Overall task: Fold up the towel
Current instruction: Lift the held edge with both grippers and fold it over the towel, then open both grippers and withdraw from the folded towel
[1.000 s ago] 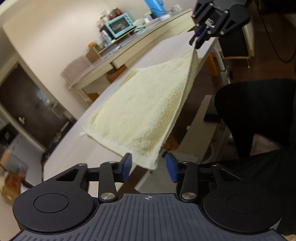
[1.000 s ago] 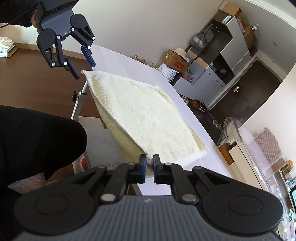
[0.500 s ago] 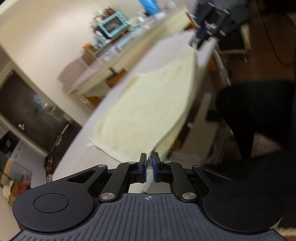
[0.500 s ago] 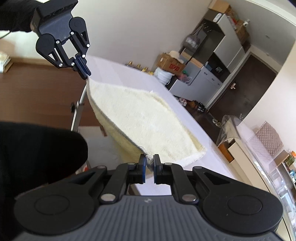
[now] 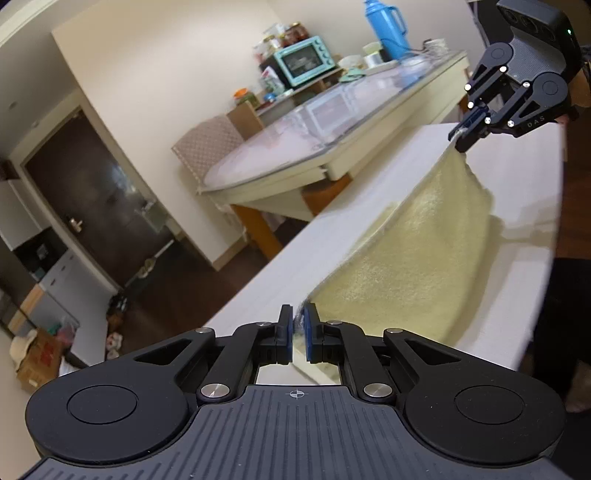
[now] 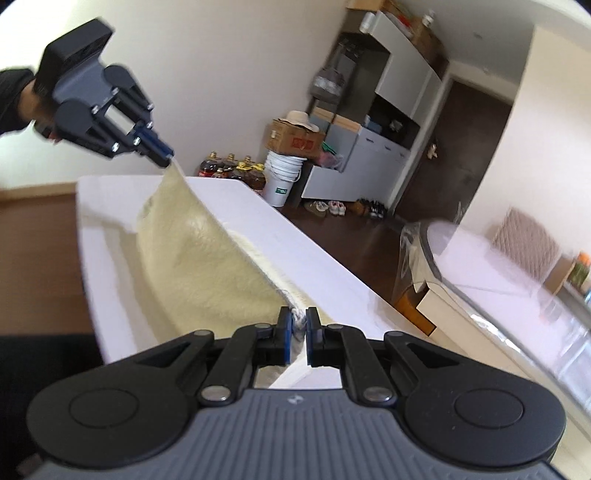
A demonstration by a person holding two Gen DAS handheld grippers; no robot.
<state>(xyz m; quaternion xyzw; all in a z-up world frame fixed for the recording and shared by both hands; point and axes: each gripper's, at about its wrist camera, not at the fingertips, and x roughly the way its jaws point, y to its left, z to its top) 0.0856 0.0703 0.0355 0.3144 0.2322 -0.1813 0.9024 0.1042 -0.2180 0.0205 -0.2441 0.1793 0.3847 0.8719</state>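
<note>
Over the white table (image 5: 517,177) we hold the yellow towel (image 5: 413,258) aloft, left gripper (image 5: 298,325) and right gripper (image 6: 298,325) each clenched on a corner; keep corners level while carrying across.

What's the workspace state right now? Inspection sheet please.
Surface: white table, bare apart from the towel.
Job's things: pale yellow towel, one edge lifted off the table by two corners, the rest sagging onto it.
Clutter: nothing seen on the table.
Grippers: left tool shut on a towel corner; right tool shut on the other corner.
Cables: nothing seen.
Surroundings: second table with a teal oven and blue flask; white bucket, bottles, shoes on the floor; dark door.
</note>
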